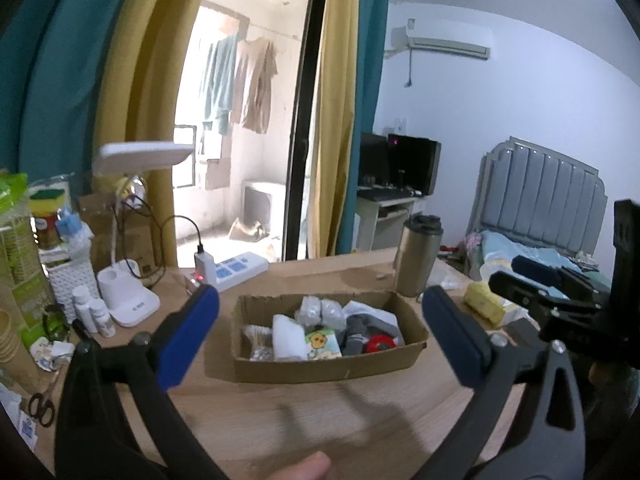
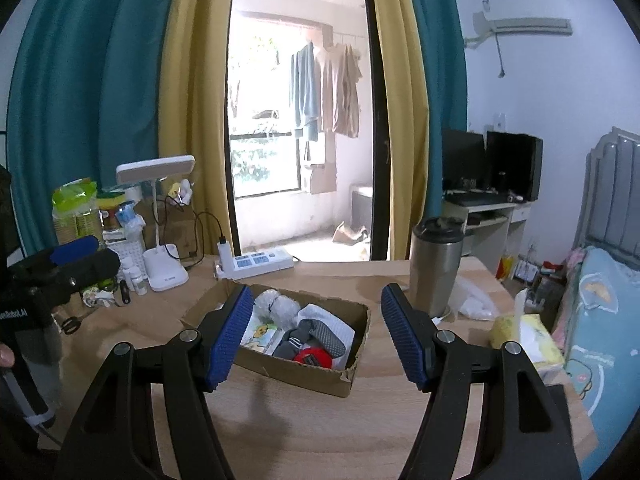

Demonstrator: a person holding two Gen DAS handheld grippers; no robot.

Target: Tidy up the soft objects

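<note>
A shallow cardboard box (image 1: 316, 366) (image 2: 296, 372) rests on the wooden desk (image 1: 320, 420). Inside lie a white cloth (image 1: 286, 338), a cartoon-printed tissue pack (image 1: 322, 344) (image 2: 262, 332), grey socks (image 1: 354, 334) (image 2: 316, 334), a red item (image 1: 380, 345) (image 2: 312, 356) and bubble wrap (image 1: 320, 310) (image 2: 278, 304). My left gripper (image 1: 320, 292) hovers before the box, jaws wide open and empty. My right gripper (image 2: 316, 290) also faces the box, open with nothing between its blue pads. Each gripper shows at the edge of the other's view: the right gripper (image 1: 532, 276), the left gripper (image 2: 76, 252).
A steel tumbler (image 1: 416, 256) (image 2: 436, 268) stands right of the box, near a yellow tissue pack (image 1: 486, 304) (image 2: 532, 340). A power strip (image 1: 236, 266), white desk lamp (image 1: 132, 304), small bottles (image 1: 94, 312) and scissors (image 1: 40, 406) crowd the left. A bed (image 2: 600, 320) is at right.
</note>
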